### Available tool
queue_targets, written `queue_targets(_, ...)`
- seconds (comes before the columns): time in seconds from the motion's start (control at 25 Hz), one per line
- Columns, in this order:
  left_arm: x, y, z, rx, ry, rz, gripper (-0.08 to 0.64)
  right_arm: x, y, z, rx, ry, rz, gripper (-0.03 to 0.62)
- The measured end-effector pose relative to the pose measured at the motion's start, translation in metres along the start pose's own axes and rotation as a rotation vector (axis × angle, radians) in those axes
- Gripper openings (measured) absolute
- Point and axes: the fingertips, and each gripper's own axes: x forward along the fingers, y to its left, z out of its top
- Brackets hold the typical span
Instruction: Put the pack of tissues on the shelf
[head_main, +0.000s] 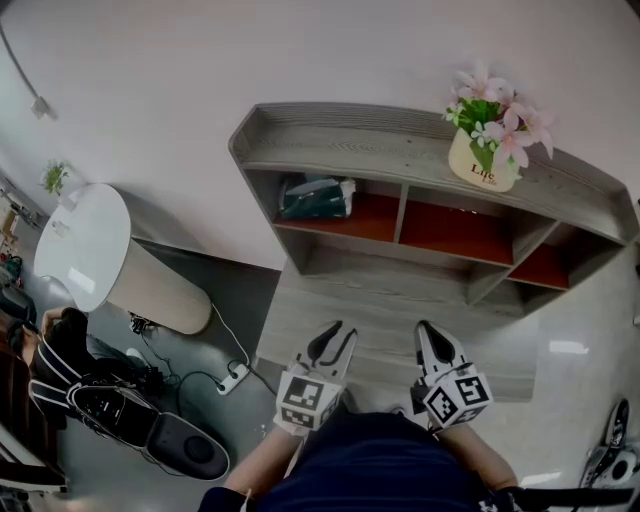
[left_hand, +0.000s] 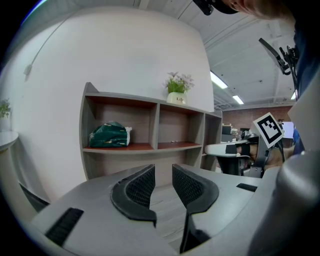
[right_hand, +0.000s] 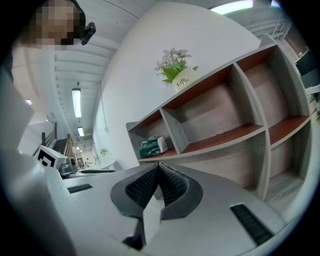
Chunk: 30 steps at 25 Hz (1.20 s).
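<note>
The green pack of tissues (head_main: 315, 197) lies in the left compartment of the grey wooden shelf (head_main: 400, 150), on its red-brown board. It also shows in the left gripper view as the pack of tissues (left_hand: 110, 135) and, small, in the right gripper view as the pack of tissues (right_hand: 152, 146). My left gripper (head_main: 338, 335) (left_hand: 163, 172) is held low before the shelf's front ledge, shut and holding nothing. My right gripper (head_main: 430, 332) (right_hand: 159, 169) is beside it, shut with its tips together and empty. Both stand well short of the pack.
A cream pot of pink flowers (head_main: 485, 160) stands on the shelf's top right. The middle and right compartments hold nothing large. A white round table (head_main: 85, 245) stands at the left, with a power strip (head_main: 233, 379) and dark bags (head_main: 110, 405) on the floor.
</note>
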Motion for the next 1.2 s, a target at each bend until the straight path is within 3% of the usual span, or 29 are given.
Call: queue_targets(1.2,0.0021,0.0023,-0.0037,0.009,0.018,-0.016,0.117,0.0045,0.0097,-0.0001,-0.026,-0.005,0.033,0.011)
